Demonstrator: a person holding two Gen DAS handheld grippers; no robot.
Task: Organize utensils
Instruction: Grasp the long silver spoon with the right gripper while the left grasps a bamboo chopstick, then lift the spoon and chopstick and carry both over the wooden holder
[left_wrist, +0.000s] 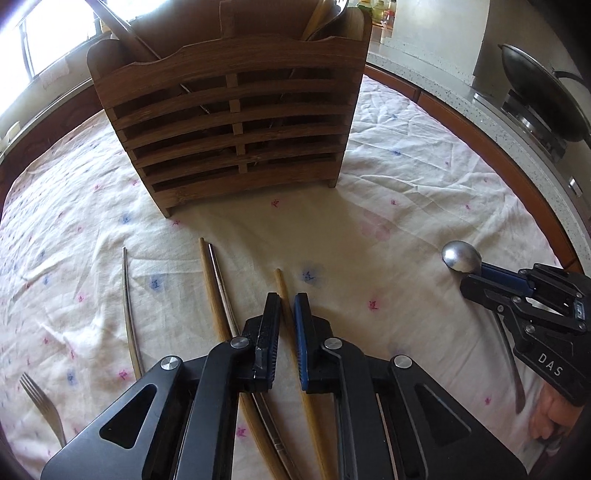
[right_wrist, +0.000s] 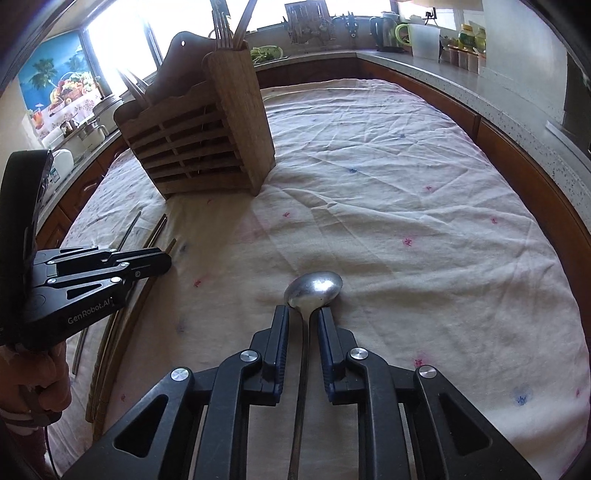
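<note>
A slatted wooden utensil holder (left_wrist: 229, 122) stands on the cloth-covered table, with utensils sticking out of its top; it also shows in the right wrist view (right_wrist: 199, 144). My left gripper (left_wrist: 286, 299) straddles a wooden chopstick (left_wrist: 282, 284) lying on the cloth, jaws nearly closed around it. Another wooden chopstick (left_wrist: 208, 280), a metal chopstick (left_wrist: 218, 280), a thin metal rod (left_wrist: 129, 302) and a fork (left_wrist: 40, 406) lie to its left. My right gripper (right_wrist: 303, 314) is open with a metal spoon's (right_wrist: 314, 290) handle between its fingers; no contact visible.
The white patterned tablecloth (right_wrist: 406, 206) covers the table. A wok (left_wrist: 546, 92) sits on the stove at right. A kitchen counter with kettle (right_wrist: 384, 29) and jars runs behind. The left gripper shows in the right wrist view (right_wrist: 162, 260).
</note>
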